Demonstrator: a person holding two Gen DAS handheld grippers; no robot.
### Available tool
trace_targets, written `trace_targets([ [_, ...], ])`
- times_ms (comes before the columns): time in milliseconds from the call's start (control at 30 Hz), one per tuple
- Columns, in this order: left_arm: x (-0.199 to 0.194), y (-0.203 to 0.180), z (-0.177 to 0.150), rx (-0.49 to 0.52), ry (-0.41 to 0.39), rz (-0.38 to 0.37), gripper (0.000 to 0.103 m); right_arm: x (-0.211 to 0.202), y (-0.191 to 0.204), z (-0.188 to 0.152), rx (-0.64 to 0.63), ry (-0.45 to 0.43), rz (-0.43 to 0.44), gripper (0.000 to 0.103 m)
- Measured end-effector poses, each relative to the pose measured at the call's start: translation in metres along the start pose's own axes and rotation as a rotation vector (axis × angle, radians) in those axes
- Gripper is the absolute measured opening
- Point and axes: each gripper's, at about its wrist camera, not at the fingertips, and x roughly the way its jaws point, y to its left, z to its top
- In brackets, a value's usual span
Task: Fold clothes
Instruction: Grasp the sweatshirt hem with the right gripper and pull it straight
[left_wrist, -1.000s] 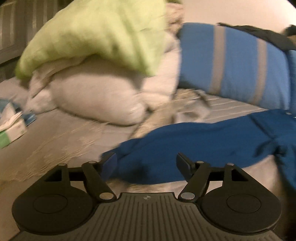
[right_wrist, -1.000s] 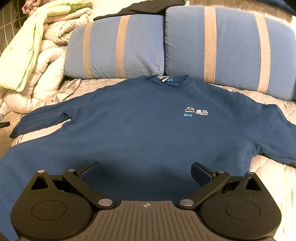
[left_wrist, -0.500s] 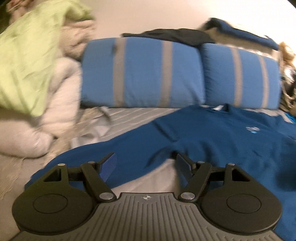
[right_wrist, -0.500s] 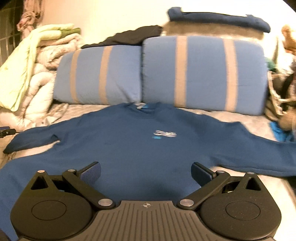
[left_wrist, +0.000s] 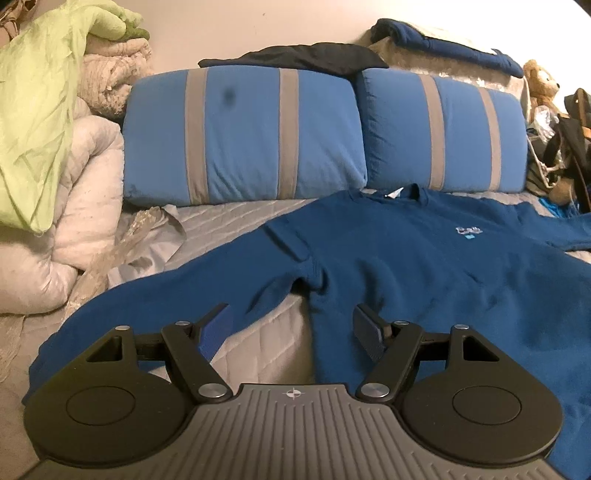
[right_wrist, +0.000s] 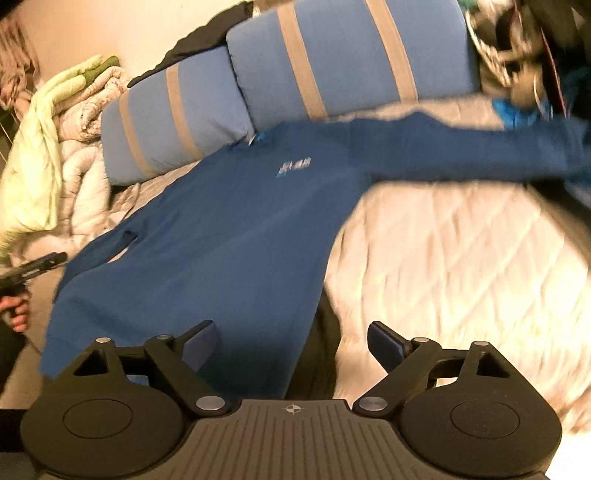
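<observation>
Quilted mattress (left_wrist: 236, 218) for a work surface, with two blue striped pillows (left_wrist: 243, 136) propped at its head. Heaped white duvet (left_wrist: 74, 206) left of those pillows, under a lime-green sheet (left_wrist: 33, 110). One dark garment (left_wrist: 295, 59) draped across the pillow tops; one folded blue item (left_wrist: 443, 44) behind them; one teddy bear (left_wrist: 541, 79) at their right end.

One blue sweatshirt (left_wrist: 424, 266) spread flat and face up just in front of the pillows, collar toward them, both sleeves stretched outward, no fold visible in it. Judged as laid out ready for a sleeve fold; likely next, a pinch at each cuff or shoulder, then a carry across the chest.

Two grippers. Left gripper (left_wrist: 293, 325) hovering over the near sleeve and armpit, fingers spread wide, nothing between them. Right gripper (right_wrist: 291, 341) above the hem on the far side from the duvet, fingers likewise spread and empty; view blurred.
</observation>
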Motion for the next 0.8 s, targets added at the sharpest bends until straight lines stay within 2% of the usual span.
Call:
trace_targets([
  [200, -0.010, 0.004, -0.003, -0.012, -0.003, 0.008, 0.071, -0.005, -0.001, -0.017, 0.145, 0.092, 0.049, 0.072],
  [400, -0.017, 0.007, -0.006, -0.029, -0.007, 0.015, 0.071, 0.002, 0.013, -0.020, 0.266, 0.177, 0.014, 0.048],
  [433, -0.018, 0.007, -0.007, -0.031, -0.008, 0.016, 0.071, 0.002, 0.015, -0.019, 0.273, 0.180, 0.024, 0.040],
  [533, -0.021, 0.009, -0.008, -0.039, -0.011, 0.019, 0.071, -0.004, 0.027, -0.013, 0.236, 0.171, 0.030, 0.037],
  [733, -0.025, 0.014, -0.015, -0.067, -0.001, 0.004, 0.071, -0.013, 0.037, -0.010, 0.207, 0.141, 0.041, 0.025],
  [800, -0.027, 0.016, -0.019, -0.084, 0.004, -0.012, 0.071, -0.014, 0.037, -0.009, 0.205, 0.136, 0.041, 0.014],
])
